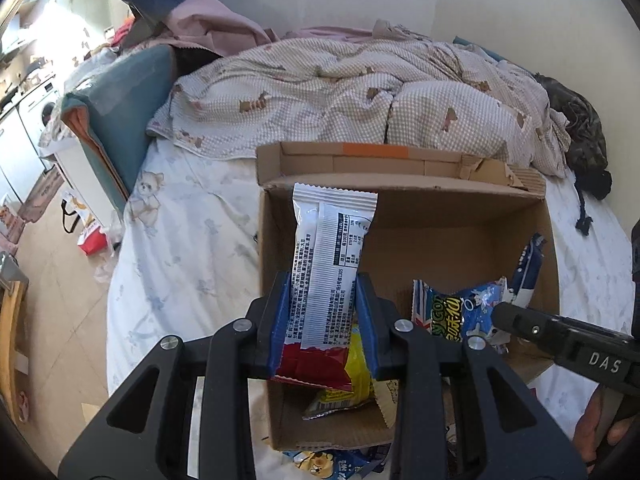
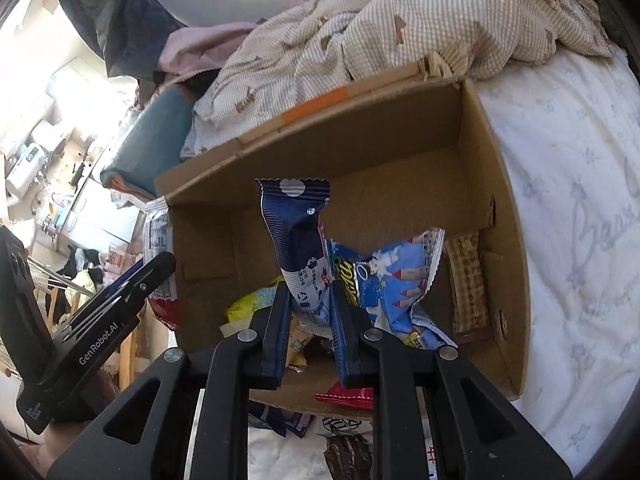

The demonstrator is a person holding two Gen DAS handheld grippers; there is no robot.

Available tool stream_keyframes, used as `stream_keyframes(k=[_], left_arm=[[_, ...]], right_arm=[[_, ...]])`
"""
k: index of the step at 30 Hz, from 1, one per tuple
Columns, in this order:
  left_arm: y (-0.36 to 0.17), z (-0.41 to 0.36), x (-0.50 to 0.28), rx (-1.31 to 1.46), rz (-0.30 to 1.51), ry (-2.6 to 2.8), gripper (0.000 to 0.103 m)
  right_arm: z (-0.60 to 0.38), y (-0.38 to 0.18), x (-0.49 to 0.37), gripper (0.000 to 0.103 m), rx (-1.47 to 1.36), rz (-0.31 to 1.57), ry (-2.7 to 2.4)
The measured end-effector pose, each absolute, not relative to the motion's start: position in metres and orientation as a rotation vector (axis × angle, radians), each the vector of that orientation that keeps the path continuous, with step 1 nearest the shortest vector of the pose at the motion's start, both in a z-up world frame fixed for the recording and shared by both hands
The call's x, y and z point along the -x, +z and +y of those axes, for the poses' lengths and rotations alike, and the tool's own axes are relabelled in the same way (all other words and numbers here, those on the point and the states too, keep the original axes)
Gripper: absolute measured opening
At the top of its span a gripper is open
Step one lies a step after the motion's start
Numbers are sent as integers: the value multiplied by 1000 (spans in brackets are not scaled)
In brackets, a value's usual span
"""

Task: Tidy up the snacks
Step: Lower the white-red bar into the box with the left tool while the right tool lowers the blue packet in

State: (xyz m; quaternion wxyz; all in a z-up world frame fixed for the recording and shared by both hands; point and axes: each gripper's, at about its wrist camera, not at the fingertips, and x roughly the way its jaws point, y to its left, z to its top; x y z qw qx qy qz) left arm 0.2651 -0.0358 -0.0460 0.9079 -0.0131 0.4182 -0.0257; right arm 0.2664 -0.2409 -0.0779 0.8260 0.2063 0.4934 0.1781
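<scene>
An open cardboard box [image 1: 452, 240] [image 2: 400, 152] stands on the bed. My left gripper [image 1: 322, 304] is shut on a white and red snack packet [image 1: 332, 240], held upright over the box's left part. My right gripper [image 2: 310, 296] is shut on a dark blue and white packet [image 2: 296, 232], upright above the box's inside. Inside the box lie a light blue bag [image 2: 392, 276] [image 1: 460, 312], a yellow packet [image 1: 356, 376], a brown bar [image 2: 468, 280] against the right wall and a red packet [image 2: 348, 394]. Each view shows the other gripper at its edge.
A checked quilt [image 1: 360, 92] is heaped behind the box, with a teal cushion [image 1: 120, 112] to the left. White bed sheet [image 2: 580, 240] spreads to the right. Several loose snack packets [image 2: 280, 420] lie on the sheet before the box. A cluttered floor [image 1: 52, 264] drops off left.
</scene>
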Motion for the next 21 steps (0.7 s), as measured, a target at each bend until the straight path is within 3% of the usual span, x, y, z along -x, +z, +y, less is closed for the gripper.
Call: stream_keyframes(k=[18,20,21], left_arm=[[-58,-37,-271,62,934,-87,29],[-60,-38,-272,65,951,-100,36],[-60,-40,-271,60,951,-104,39]], right_arm=[[-243,-95,-275,23,-526,1094,428],[-241,-94,-276,28,-515,1095,429],[-240,-94,-275,43,-508,1096,423]])
